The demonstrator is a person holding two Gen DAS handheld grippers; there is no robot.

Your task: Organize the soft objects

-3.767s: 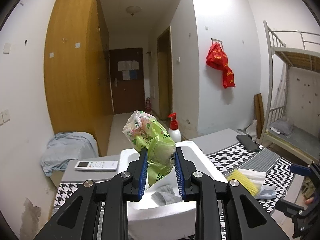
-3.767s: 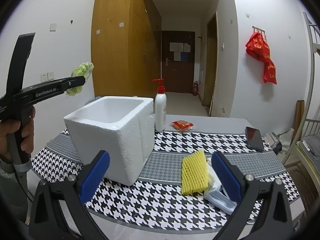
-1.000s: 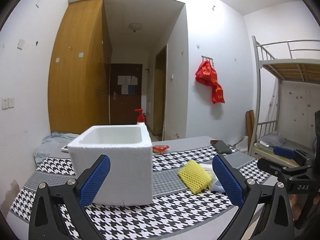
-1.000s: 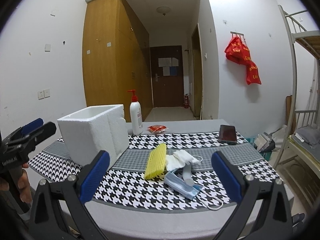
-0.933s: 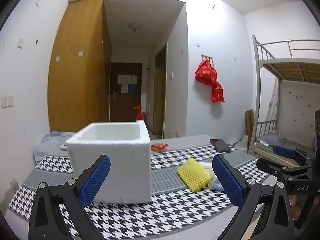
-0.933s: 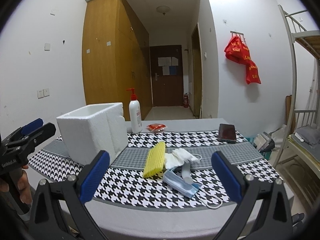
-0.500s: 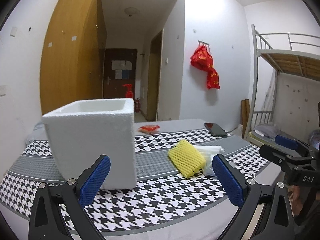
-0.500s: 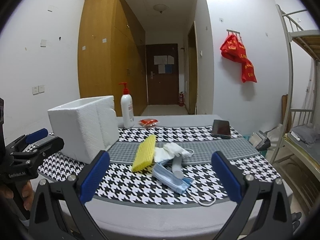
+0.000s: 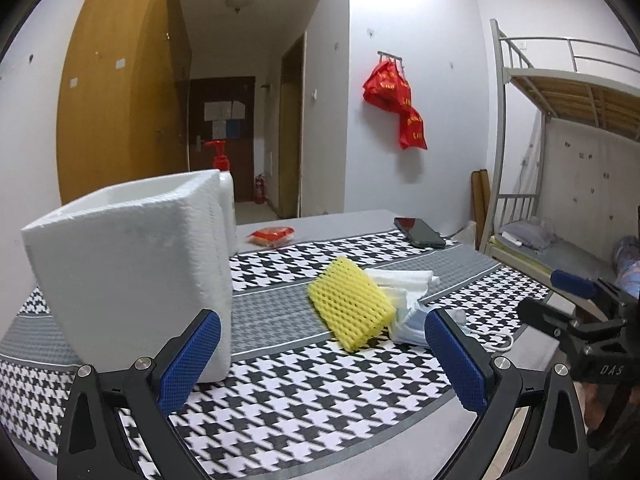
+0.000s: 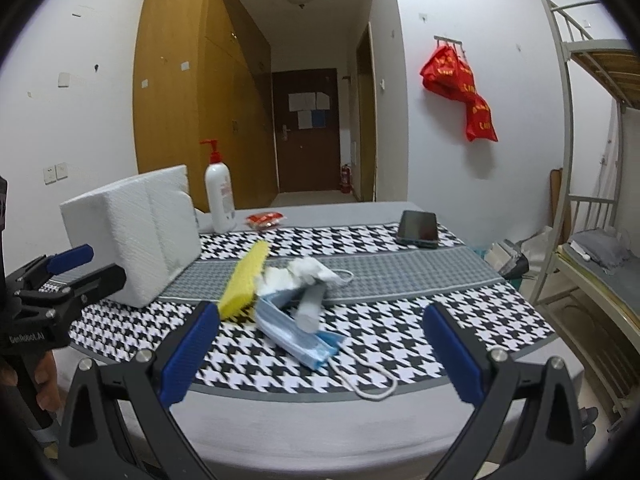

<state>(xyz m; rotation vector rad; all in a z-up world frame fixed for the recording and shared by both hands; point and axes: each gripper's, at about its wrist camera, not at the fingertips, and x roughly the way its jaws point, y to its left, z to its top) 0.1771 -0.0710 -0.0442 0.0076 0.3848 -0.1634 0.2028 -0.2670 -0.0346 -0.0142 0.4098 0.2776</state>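
With the green packet dropped into the foam box, the left hand-held gripper gaped empty and had swung toward the yellow sponge at one o'clock, likely next, while the right hand-held gripper also hung released.

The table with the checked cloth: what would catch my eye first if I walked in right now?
Probably the bright yellow foam net in the middle of the houndstooth tablecloth, leaning on a small heap of white cloths and a blue face mask. To its left stands a big white foam box, and on the far wall hang vivid red bags.
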